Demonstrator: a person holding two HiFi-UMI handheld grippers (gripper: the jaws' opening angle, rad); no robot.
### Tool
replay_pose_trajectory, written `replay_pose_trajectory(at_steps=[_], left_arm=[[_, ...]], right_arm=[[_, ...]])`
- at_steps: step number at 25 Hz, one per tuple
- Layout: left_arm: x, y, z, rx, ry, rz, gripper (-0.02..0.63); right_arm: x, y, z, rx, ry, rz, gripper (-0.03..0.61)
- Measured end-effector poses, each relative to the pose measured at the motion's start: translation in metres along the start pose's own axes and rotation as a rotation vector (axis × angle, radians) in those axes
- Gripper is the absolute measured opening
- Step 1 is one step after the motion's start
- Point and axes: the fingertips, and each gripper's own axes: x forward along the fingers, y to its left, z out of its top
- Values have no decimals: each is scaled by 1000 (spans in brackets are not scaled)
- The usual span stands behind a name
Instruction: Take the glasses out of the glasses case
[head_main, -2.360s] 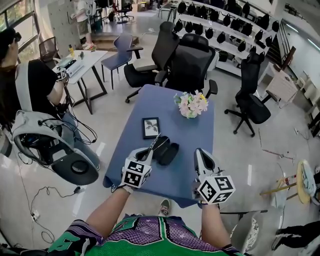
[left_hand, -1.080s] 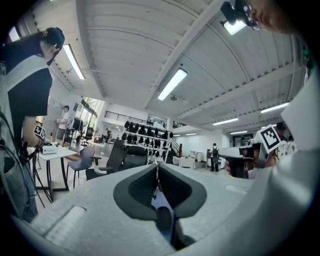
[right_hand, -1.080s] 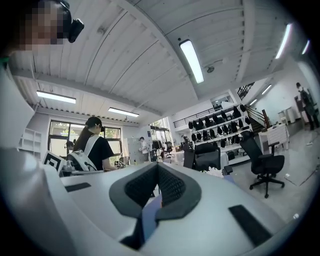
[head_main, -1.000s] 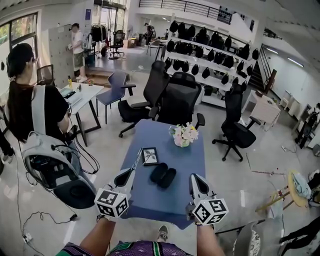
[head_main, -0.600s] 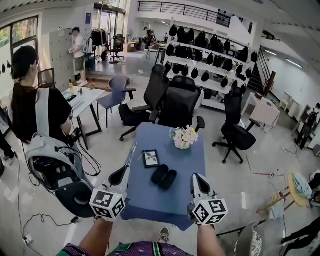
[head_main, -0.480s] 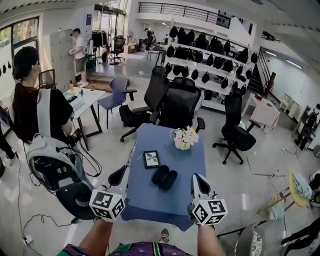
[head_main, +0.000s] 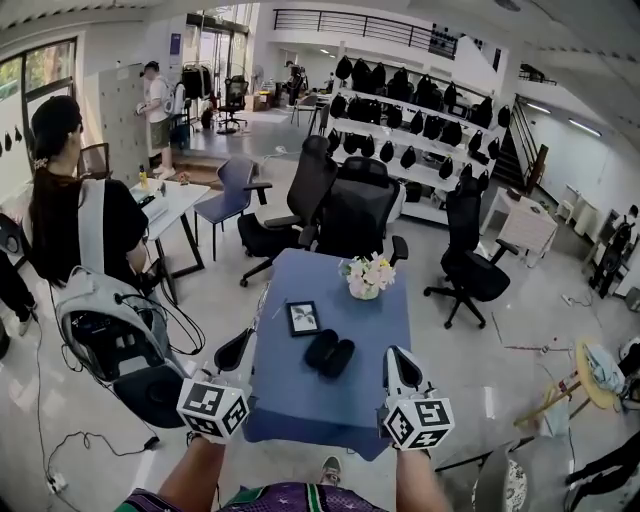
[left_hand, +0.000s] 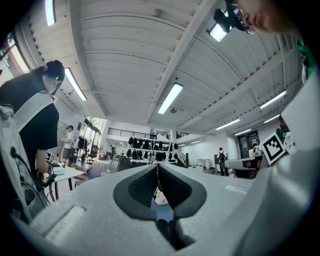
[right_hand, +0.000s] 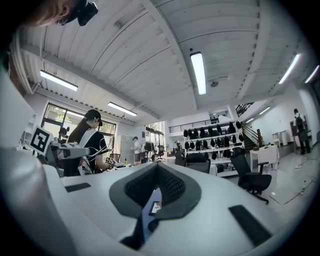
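Note:
The black glasses case (head_main: 330, 352) lies open on the blue table (head_main: 320, 400), its two halves side by side. My left gripper (head_main: 240, 346) hovers over the table's left edge, well left of the case, shut on the thin glasses (head_main: 262, 306), which stick up and away from its tips. In the left gripper view they show only as a fine line pinched between the pads of the left gripper (left_hand: 157, 172). My right gripper (head_main: 397, 360) hangs over the table's near right corner, to the right of the case, shut with nothing in it. Its pads also meet in the right gripper (right_hand: 156, 172) view.
A small framed picture (head_main: 302, 318) lies just beyond the case, and a vase of flowers (head_main: 368, 275) stands at the table's far end. Black office chairs (head_main: 355, 205) crowd behind the table. A person (head_main: 75, 215) stands at the left by a white desk (head_main: 165, 200).
Since the earliest frame my left gripper has drawn back from the case to the table's left edge with the glasses in it. The right gripper has barely shifted.

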Motion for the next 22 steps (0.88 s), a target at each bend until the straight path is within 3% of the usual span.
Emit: replay_pose_trajectory(at_steps=[22], left_arm=[[-18, -12, -3, -28, 7, -13, 23]], right_arm=[[-23, 10, -3, 32, 4, 7, 0]])
